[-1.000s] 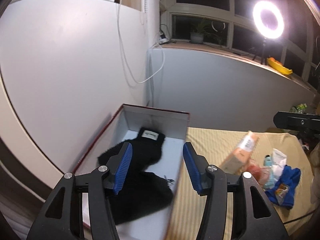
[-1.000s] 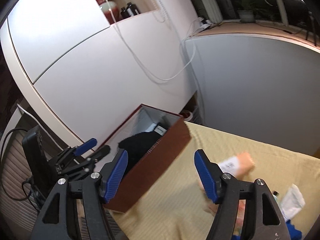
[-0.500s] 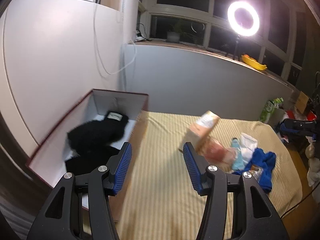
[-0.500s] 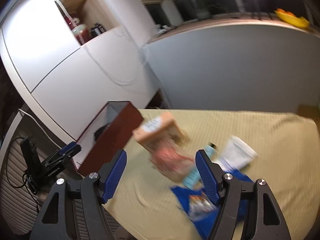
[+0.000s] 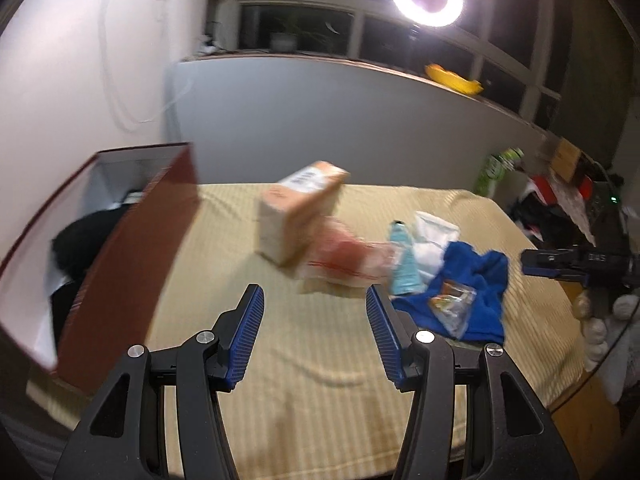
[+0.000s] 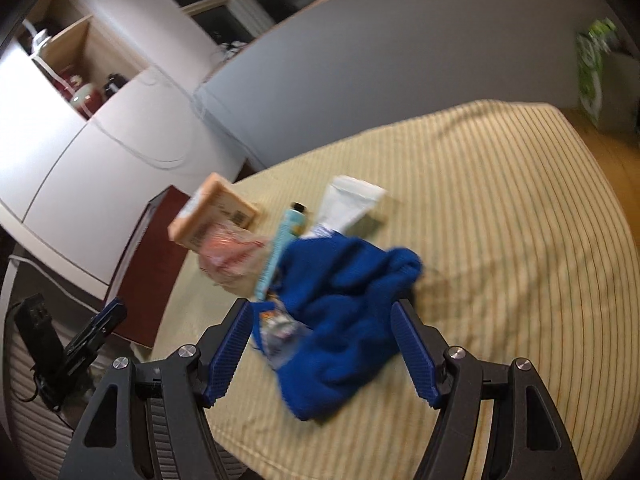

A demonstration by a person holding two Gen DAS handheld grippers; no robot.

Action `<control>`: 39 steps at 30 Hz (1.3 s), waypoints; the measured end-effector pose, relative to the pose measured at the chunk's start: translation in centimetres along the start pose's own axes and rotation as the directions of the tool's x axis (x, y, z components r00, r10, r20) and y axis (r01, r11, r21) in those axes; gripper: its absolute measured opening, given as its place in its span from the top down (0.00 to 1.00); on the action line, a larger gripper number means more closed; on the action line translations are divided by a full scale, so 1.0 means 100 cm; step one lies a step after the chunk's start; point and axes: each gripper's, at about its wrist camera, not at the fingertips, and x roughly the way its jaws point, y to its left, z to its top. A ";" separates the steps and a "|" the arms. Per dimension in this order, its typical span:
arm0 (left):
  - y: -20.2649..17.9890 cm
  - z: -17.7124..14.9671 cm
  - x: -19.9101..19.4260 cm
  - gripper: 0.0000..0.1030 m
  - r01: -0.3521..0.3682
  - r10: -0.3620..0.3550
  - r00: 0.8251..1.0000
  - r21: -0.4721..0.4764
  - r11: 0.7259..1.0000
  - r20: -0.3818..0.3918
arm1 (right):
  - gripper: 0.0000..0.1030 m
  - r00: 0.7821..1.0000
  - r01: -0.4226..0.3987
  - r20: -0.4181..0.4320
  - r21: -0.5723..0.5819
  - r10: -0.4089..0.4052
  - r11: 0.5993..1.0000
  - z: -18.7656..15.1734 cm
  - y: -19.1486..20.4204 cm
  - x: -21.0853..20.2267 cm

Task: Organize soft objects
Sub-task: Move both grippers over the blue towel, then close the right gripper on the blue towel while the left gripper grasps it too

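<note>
Blue cloth: crumpled on the striped surface, right of the pink box, partly covering a small packet; right gripper wide, empty, straddling it, likely for pickup; left gripper half-open, empty; red box far left, holding black soft items, presumably the destination.

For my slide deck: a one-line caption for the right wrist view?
Open right gripper frames a blue knit garment on the striped tablecloth.
</note>
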 end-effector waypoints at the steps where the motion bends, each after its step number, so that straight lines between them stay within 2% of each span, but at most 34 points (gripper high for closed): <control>1: -0.006 0.001 0.004 0.49 0.012 -0.012 1.000 0.013 1.000 -0.005 | 0.34 1.000 0.002 -0.004 0.012 -0.002 1.000 -0.002 -0.005 0.002; 8: -0.058 0.019 0.047 0.49 0.134 -0.125 0.988 0.103 0.986 -0.091 | 0.34 1.000 0.015 -0.027 -0.003 -0.016 1.000 -0.012 -0.016 0.013; 15: -0.094 0.033 0.092 0.49 0.208 -0.179 0.965 0.144 0.967 -0.190 | 0.34 0.999 0.016 -0.046 -0.032 -0.017 0.999 -0.014 -0.012 0.025; 22: -0.113 0.038 0.124 0.49 0.223 -0.170 0.949 0.181 0.958 -0.266 | 0.36 0.998 0.015 -0.059 -0.064 -0.018 0.998 -0.015 -0.010 0.033; 28: -0.124 0.040 0.138 0.49 0.244 -0.181 0.936 0.186 0.952 -0.301 | 0.42 0.997 -0.007 -0.080 -0.086 0.000 0.996 -0.014 -0.006 0.043; 30: -0.128 0.041 0.141 0.49 0.248 -0.181 0.933 0.192 0.950 -0.310 | 0.47 0.996 -0.008 -0.085 -0.092 0.000 0.996 -0.014 -0.005 0.047; 34: -0.138 0.041 0.146 0.49 0.261 -0.185 0.928 0.212 0.942 -0.324 | 0.50 0.996 -0.016 -0.089 -0.101 0.007 0.995 -0.015 -0.003 0.052; 39: -0.144 0.041 0.152 0.49 0.281 -0.200 0.918 0.206 0.937 -0.343 | 0.60 0.996 -0.021 -0.084 -0.114 0.012 0.993 -0.014 -0.001 0.052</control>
